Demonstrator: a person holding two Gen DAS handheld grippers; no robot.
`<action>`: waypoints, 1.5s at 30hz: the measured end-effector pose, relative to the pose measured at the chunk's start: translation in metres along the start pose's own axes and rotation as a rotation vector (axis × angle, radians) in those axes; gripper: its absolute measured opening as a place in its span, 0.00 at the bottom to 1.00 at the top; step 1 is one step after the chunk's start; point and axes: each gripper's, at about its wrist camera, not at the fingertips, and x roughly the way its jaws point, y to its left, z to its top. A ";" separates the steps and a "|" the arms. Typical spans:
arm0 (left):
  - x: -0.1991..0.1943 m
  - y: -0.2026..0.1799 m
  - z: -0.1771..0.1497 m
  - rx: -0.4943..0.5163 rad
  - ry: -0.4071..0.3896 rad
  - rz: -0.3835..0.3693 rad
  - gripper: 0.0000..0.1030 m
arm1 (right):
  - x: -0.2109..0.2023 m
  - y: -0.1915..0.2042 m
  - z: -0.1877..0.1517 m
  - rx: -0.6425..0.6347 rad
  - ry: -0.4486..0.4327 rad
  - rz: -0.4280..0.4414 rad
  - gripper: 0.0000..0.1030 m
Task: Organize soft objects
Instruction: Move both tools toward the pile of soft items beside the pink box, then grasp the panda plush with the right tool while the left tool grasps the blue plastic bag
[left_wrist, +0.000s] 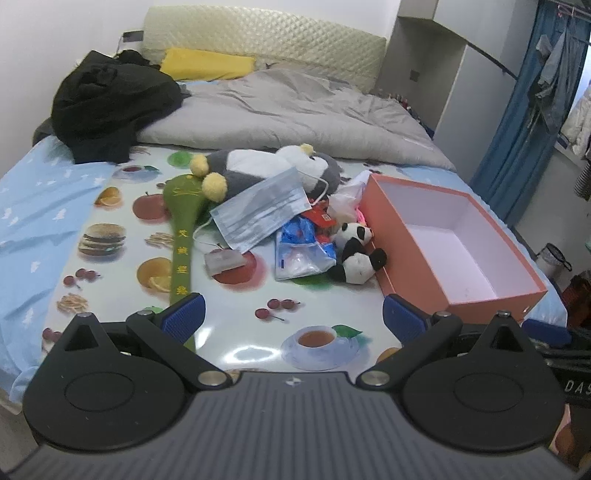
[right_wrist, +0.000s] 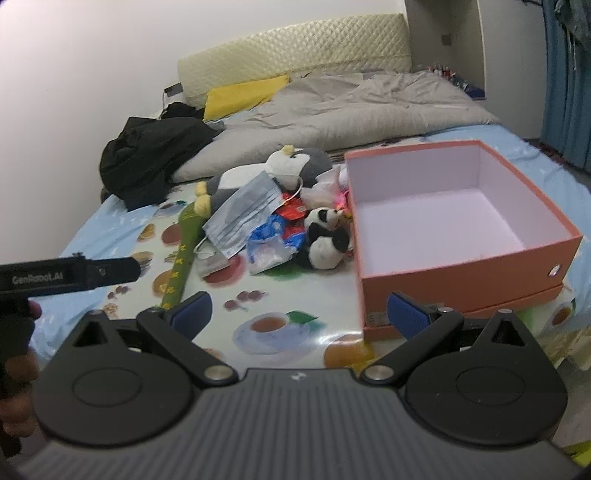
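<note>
Dim, soft light; glossy glare; fisheye-bent edges.

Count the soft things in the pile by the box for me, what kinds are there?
Plush toys: 2, a small black-and-white panda plush and a bigger grey-and-white penguin plush.
Face masks: 1, a pale blue pleated face mask.
Padded sticks: 1, a long green fabric massage hammer.
Total: 4.

A bed (left_wrist: 44, 192) with a quilted headboard (left_wrist: 266, 44) stands against a white wall (left_wrist: 55, 37); blue curtains (left_wrist: 517, 140) hang at right.
</note>
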 end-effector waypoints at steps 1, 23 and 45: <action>0.003 -0.001 0.000 0.003 0.004 0.001 1.00 | 0.001 -0.002 0.000 0.001 -0.004 -0.005 1.00; 0.031 0.014 -0.011 -0.032 0.074 -0.016 1.00 | 0.019 -0.009 -0.005 0.036 0.049 -0.034 1.00; 0.078 0.029 -0.015 -0.063 0.134 -0.042 1.00 | 0.035 -0.002 -0.006 -0.035 0.019 0.011 1.00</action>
